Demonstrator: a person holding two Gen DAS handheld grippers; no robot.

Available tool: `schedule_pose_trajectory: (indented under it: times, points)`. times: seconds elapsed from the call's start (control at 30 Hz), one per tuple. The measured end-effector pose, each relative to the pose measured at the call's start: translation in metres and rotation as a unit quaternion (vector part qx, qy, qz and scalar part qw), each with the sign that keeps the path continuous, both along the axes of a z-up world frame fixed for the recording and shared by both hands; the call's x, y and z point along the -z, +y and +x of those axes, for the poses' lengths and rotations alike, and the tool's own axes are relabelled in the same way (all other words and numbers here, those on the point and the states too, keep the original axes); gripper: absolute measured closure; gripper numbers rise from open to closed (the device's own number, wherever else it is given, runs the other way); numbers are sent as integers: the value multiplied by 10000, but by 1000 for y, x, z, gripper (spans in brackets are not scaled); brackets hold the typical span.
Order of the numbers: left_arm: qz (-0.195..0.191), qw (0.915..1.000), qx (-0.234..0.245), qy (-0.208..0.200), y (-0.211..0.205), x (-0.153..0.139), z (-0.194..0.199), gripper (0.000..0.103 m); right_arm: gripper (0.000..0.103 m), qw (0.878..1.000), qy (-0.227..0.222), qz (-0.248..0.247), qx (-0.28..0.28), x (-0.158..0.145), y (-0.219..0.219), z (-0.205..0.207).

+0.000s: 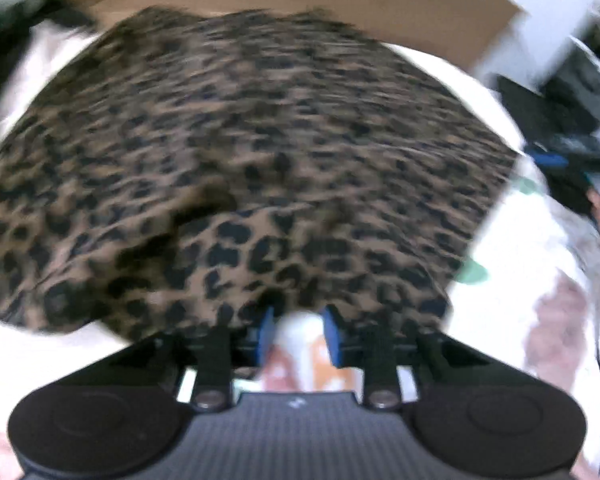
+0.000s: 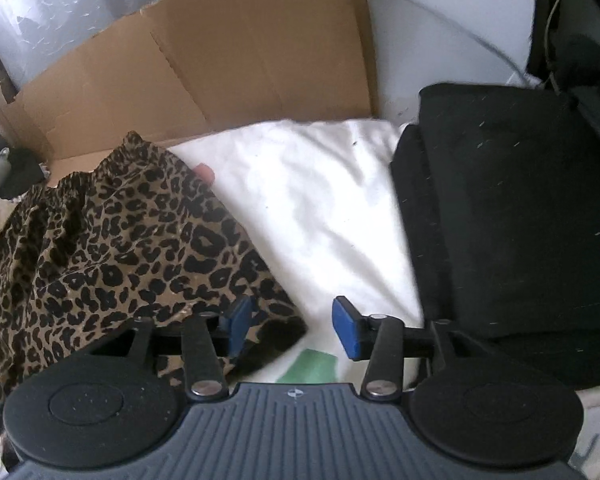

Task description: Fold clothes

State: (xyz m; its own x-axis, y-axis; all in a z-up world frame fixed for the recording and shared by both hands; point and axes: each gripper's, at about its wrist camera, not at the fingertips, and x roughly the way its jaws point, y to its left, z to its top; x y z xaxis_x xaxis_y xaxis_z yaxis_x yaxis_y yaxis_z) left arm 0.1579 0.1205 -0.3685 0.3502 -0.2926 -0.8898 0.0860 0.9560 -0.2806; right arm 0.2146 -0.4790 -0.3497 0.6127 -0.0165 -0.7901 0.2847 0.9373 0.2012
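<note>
White bedding point(image 2: 324, 216) covers the surface in front of you, with a flattened brown cardboard sheet point(image 2: 228, 60) behind. Your left gripper point(image 1: 298, 330) stands released at the near hem of the leopard-print fabric garment point(image 1: 240, 152). Your right gripper point(image 2: 290, 328) gapes too, the garment's corner lying loose beside its left pad. Folded black clothing point(image 2: 508, 208) sits rightmost.

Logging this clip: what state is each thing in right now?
Leopard garment: spread, rumpled, on the white sheet.
Black garment: folded, flat, right of the sheet.
Cardboard: flattened, behind the clothes.
Left gripper: jaws slightly apart, nothing between them.
Right gripper: jaws open, holding nothing, at the leopard garment's corner.
</note>
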Motion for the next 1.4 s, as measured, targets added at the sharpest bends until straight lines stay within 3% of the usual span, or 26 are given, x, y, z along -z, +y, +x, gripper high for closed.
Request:
schedule_pose_trajectory:
  times: [0.2,0.3,0.37,0.53,0.6,0.67,0.7,0.73,0.77,0.83,1.1,1.3,1.4]
  points:
    - [-1034,9924,-237,620,-10,12,-1,77,45,9991,369,13,-213,24,5,14]
    - [-1196,9889,-355,806,-20,25,-2,69,42,9990,372,1,-234,28,6,13]
    - [-1353,9861,-493,824,-19,28,1,56,40,9990,358,34,-258,29,6,14]
    - [-1545,9813,-696,910,-15,30,15,49,42,9981,376,-27,-495,32,13,18]
    - [-1546,9798,-713,1051,-17,35,18,49,50,9977,370,-96,-564,33,16,17]
    - [-1472,9804,-755,1067,-20,35,18,50,57,9976,365,-76,-580,33,15,17]
    - [-1431,9809,-778,1067,-22,36,18,54,72,9976,373,-73,-577,32,14,17]
    - [-1389,9813,-801,1066,-24,36,18,80,80,9976,380,-85,-565,32,13,17]
    - [-1258,9828,-773,1109,-28,37,17,98,90,9977,385,-99,-553,31,12,17]
    - [-1277,9816,-820,1156,-32,39,16,99,100,9976,345,-73,-594,29,10,17]
    - [-1980,9669,-1102,1176,-32,28,3,100,101,9978,-75,-224,-625,-2,10,11]
    - [-2637,9471,-1352,1232,-28,31,-2,100,101,9976,-309,-347,-515,-20,8,15]
    - [-2618,9497,-1257,1172,-29,32,-5,100,101,9970,-407,-429,-489,-27,8,19]
